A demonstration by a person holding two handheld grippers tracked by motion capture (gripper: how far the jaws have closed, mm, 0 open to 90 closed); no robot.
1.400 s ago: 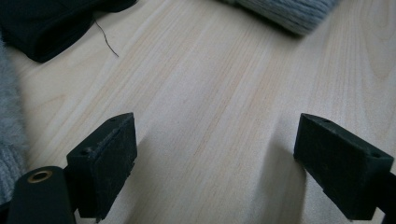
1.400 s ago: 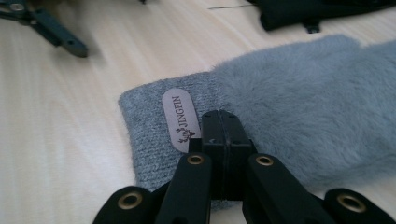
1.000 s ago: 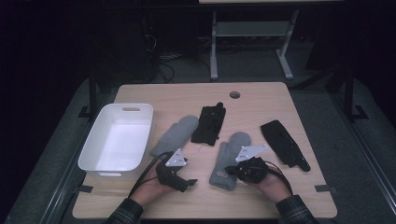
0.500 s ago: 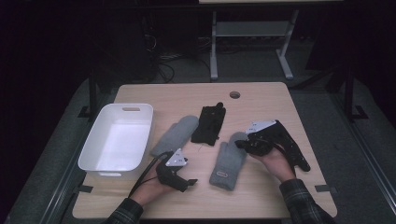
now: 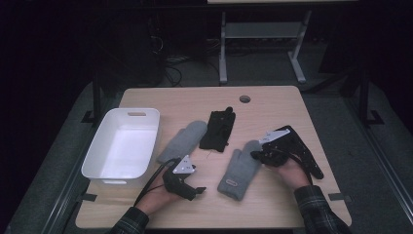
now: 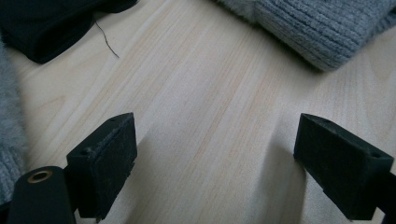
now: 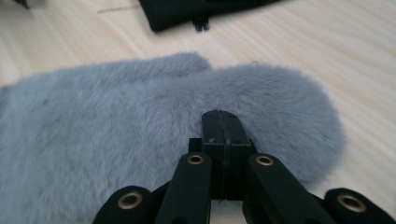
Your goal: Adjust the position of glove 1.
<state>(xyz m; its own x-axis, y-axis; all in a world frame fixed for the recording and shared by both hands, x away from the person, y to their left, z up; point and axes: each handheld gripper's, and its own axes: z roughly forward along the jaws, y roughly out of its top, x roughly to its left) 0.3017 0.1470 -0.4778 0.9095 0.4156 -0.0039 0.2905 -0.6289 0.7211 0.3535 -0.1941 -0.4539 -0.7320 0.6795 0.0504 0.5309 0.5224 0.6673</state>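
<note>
Left gripper (image 5: 194,189) sits at the near edge of the table (image 5: 272,105), jaws wide apart over bare wood, nothing between them; in the left gripper view (image 6: 215,163) the pads frame plain tabletop, with grey knit at the top right and black fabric at the top left.

Right gripper (image 5: 257,155) is further right, jaws pressed together with nothing visibly pinched. In the right gripper view (image 7: 220,116) the closed tips lie over the fuzzy fingertip end of the right grey mitten (image 7: 140,126); whether they touch it can't be told.

That mitten (image 5: 241,168) lies flat at near centre, cuff toward the person. A second grey mitten (image 5: 184,140) lies just left, beside the white bin (image 5: 146,146). One black glove (image 5: 218,129) lies beyond the mittens; another black glove (image 5: 311,161) is under the right hand (image 5: 287,170).
</note>
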